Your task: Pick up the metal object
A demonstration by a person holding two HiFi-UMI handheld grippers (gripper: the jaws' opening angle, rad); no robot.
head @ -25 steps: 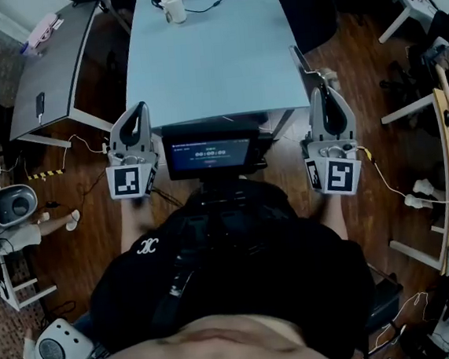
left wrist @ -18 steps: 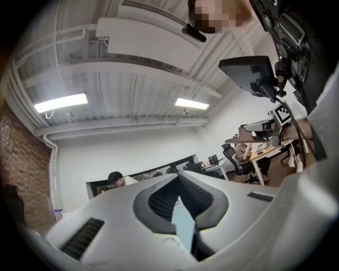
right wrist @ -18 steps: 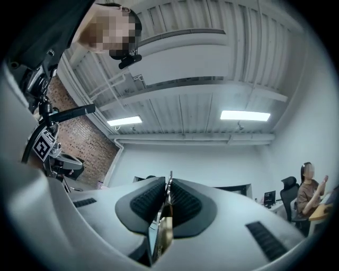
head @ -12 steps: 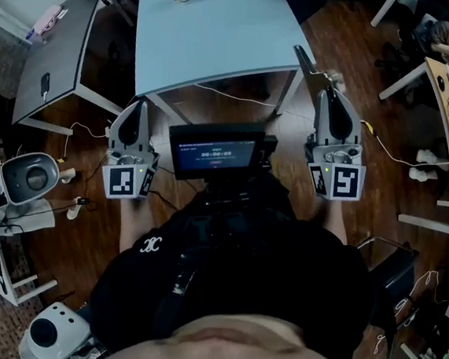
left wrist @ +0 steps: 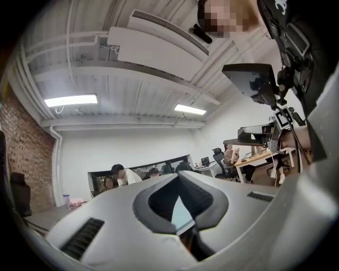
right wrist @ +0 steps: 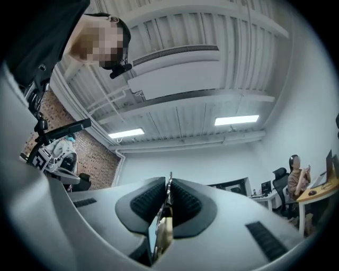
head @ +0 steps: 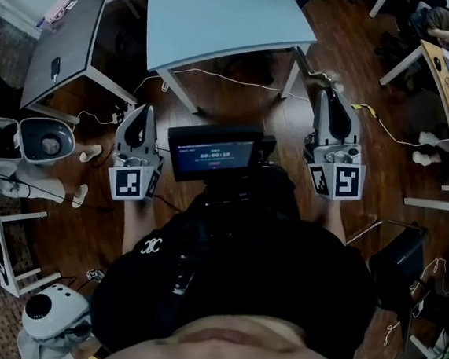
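In the right gripper view a thin metal object point(right wrist: 169, 180) shows edge-on between the ribbed pads, its sliver poking just above the tips. My right gripper point(right wrist: 169, 184) is shut on it. In the head view the right gripper point(head: 328, 94) is held out in front of the person's chest, over the wooden floor, and the object is too thin to make out there. My left gripper point(head: 140, 112) is held level with it on the left. Its tips meet in the left gripper view point(left wrist: 178, 177), with nothing between them.
A light blue table point(head: 225, 17) stands ahead, with a grey desk point(head: 70, 47) to its left. A cable point(head: 222, 72) trails across the floor under the table's front edge. White rounded machines point(head: 43, 141) point(head: 44, 310) stand at the left, a wooden desk point(head: 443, 90) at the right. A small screen point(head: 216, 153) hangs between the grippers.
The blue table has slid farther up and away in the head view, and more floor shows. Both grippers keep the same pose before the chest, jaws unchanged.
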